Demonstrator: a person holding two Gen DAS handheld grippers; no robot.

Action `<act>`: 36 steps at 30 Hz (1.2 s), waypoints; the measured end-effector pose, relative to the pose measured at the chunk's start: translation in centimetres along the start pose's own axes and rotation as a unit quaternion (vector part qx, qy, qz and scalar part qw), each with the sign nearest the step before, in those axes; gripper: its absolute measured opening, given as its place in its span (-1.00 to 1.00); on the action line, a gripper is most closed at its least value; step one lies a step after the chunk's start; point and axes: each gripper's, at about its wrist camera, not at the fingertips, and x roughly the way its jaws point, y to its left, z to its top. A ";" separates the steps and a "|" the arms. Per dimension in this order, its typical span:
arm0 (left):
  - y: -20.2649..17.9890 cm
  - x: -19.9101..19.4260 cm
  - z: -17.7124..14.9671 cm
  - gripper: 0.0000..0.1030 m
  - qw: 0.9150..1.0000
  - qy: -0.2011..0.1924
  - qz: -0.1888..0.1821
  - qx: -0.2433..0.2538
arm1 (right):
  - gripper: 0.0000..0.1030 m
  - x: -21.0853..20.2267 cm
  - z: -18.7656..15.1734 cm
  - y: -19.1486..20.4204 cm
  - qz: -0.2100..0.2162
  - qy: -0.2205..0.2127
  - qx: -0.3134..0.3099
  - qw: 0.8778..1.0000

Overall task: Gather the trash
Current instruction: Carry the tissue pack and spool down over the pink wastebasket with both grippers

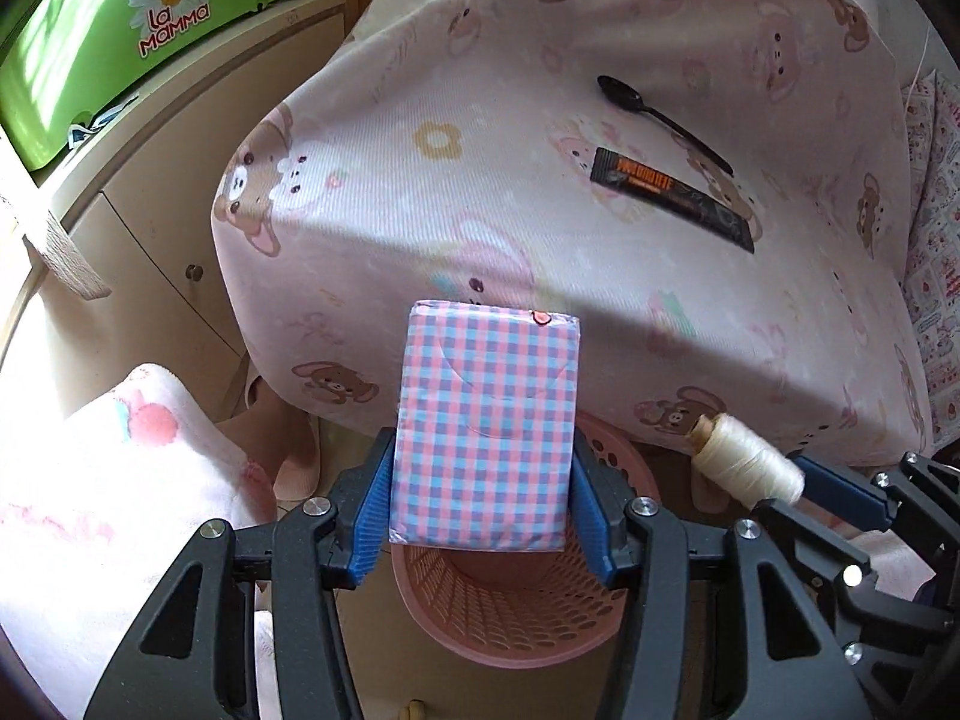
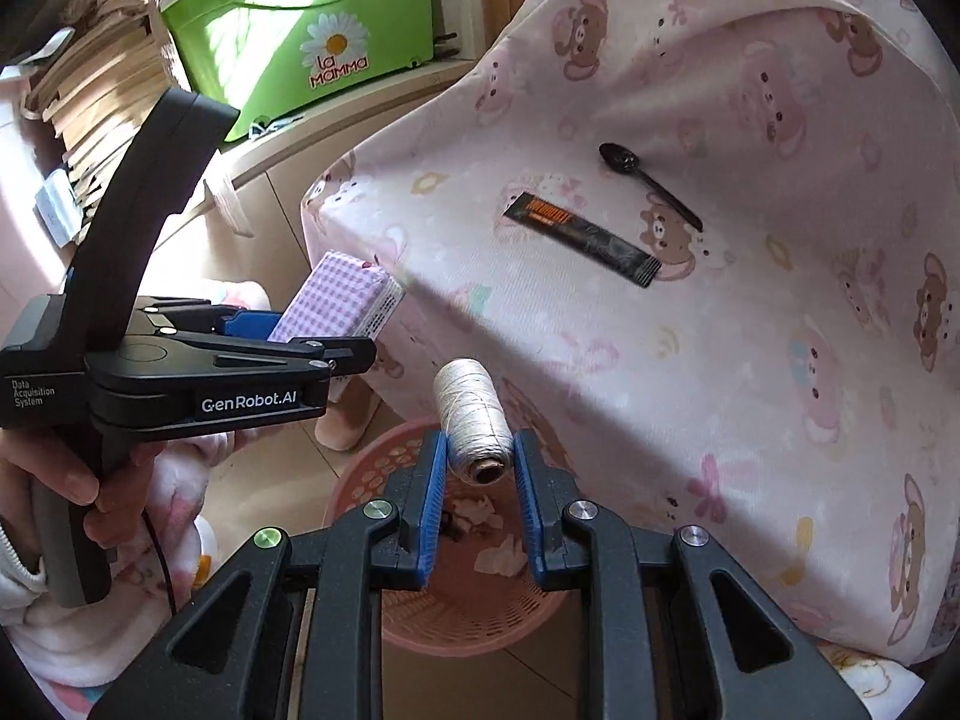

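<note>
Over the pink basket point(image 2: 360, 480) (bedside), I'm clamping a checked tissue pack point(image 1: 486, 432) in my left gripper point(image 1: 480, 516), my right gripper point(image 2: 480, 480) pinching a thread spool point(image 2: 474, 414)

Both wrist views overlook pink basket point(image 1: 498, 630)

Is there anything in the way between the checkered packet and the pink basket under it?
Nothing visible is. The left tool holds the checkered packet right above the open pink basket. The right tool holds its thread spool over the same basket, beside the packet, not under it.
</note>
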 end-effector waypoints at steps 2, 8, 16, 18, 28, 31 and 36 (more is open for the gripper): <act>0.1 0.3 -0.1 -0.01 1.000 0.008 0.002 -0.002 | -0.52 0.7 -0.3 0.5 -0.004 0.015 -0.011 1.000; 0.8 2.6 -0.7 -0.01 0.998 0.053 0.021 -0.009 | -0.52 3.0 -0.9 1.0 -0.010 0.058 -0.019 0.998; 2.0 7.1 -1.7 -0.01 0.991 0.125 0.032 -0.035 | -0.52 6.8 -2.6 2.4 -0.033 0.121 -0.045 0.991; 2.5 7.9 -1.9 -0.01 0.989 0.139 0.032 -0.046 | -0.52 7.6 -3.0 2.5 -0.037 0.138 -0.044 0.989; 3.9 12.1 -3.8 0.00 0.974 0.210 0.028 -0.079 | -0.52 10.6 -3.5 1.5 -0.064 0.176 -0.023 0.982; 4.1 13.0 -4.2 0.00 0.969 0.227 0.023 -0.089 | -0.52 11.2 -4.1 1.5 -0.068 0.185 -0.021 0.980; 3.6 14.4 -4.9 0.01 0.964 0.253 0.041 -0.072 | -0.52 13.3 -5.0 1.8 -0.069 0.217 -0.023 0.974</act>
